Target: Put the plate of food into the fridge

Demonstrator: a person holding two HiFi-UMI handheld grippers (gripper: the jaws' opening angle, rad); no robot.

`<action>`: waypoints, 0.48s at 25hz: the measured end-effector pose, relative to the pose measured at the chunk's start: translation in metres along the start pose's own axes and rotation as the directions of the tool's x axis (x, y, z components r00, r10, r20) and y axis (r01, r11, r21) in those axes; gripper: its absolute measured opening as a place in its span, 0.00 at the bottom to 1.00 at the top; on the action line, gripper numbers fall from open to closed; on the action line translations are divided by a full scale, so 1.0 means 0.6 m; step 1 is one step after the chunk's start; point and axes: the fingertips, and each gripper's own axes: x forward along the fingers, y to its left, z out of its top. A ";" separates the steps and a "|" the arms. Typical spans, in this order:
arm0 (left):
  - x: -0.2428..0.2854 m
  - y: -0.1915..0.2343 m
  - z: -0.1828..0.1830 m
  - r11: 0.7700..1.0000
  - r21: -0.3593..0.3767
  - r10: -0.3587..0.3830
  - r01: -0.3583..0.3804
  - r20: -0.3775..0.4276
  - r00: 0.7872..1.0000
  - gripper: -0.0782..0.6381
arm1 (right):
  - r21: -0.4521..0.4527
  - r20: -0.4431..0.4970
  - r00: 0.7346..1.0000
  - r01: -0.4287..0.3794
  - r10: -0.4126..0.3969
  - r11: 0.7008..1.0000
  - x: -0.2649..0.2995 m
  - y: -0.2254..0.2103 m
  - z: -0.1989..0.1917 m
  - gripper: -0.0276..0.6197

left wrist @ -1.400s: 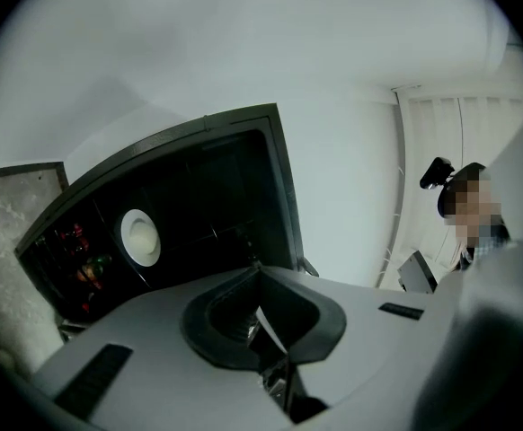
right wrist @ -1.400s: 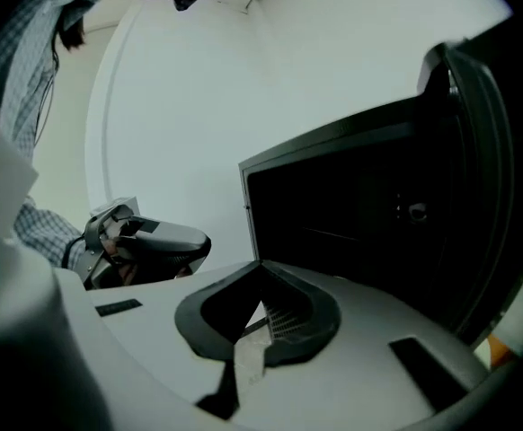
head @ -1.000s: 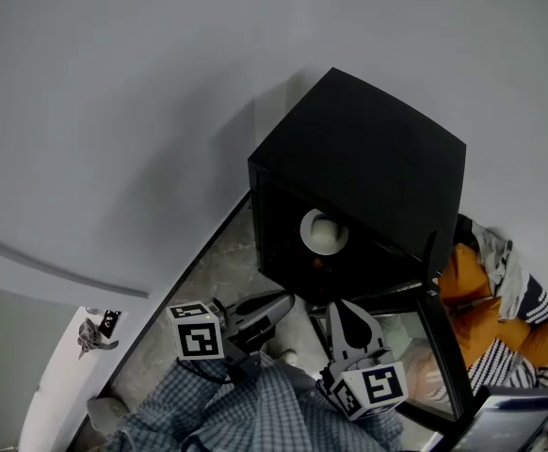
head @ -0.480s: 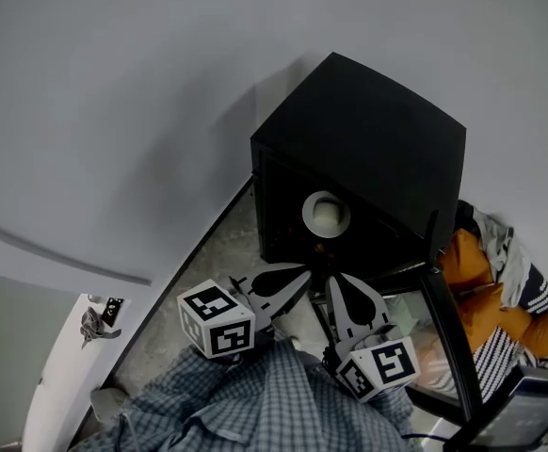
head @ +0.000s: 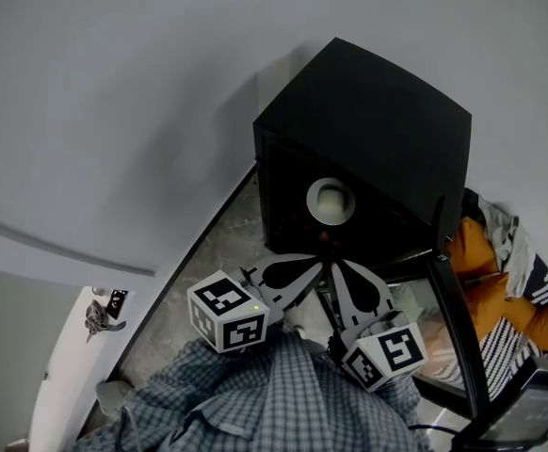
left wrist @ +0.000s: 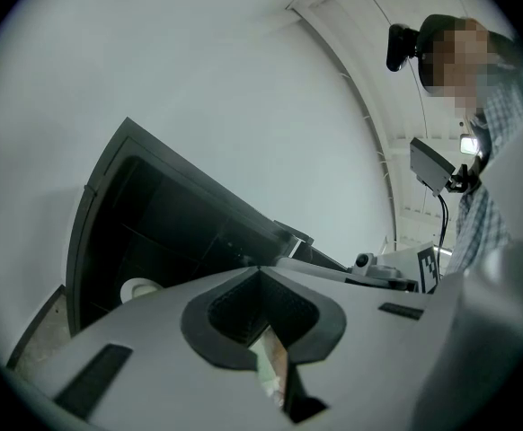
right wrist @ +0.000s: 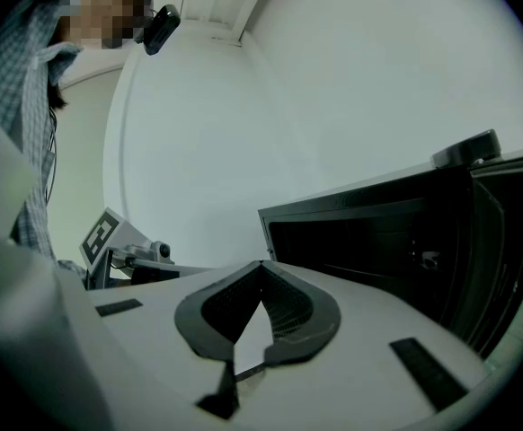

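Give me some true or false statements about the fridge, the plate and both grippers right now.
1. The plate of food sits inside the fridge. True.
2. The fridge door is closed. False: it stands open, at the right.
3. The left gripper grips the plate. False: its jaws are together on nothing, outside the fridge.
4. The right gripper is shut and empty. True.
5. The fridge is white. False: it is black.

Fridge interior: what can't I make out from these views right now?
Food on the plate: head view, too small and dim to identify.
Plate's lower half: left gripper view, hidden behind the left gripper.
Fridge shelves: right gripper view, too dark.
Fridge door: head view, cut off by the bottom edge.
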 end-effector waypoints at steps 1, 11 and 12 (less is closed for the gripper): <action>0.000 0.001 -0.001 1.000 0.000 0.003 -0.003 -0.001 1.000 0.12 | 0.006 -0.001 1.000 0.001 -0.001 1.000 0.000 0.000 -0.001 0.05; 0.000 -0.002 -0.004 1.000 0.005 0.001 -0.001 -0.008 1.000 0.12 | 0.006 -0.012 1.000 -0.001 0.001 1.000 -0.001 0.002 -0.007 0.05; 0.001 -0.002 -0.005 1.000 0.007 0.000 0.000 -0.009 1.000 0.12 | 0.008 -0.013 1.000 -0.001 0.001 1.000 -0.001 0.001 -0.007 0.05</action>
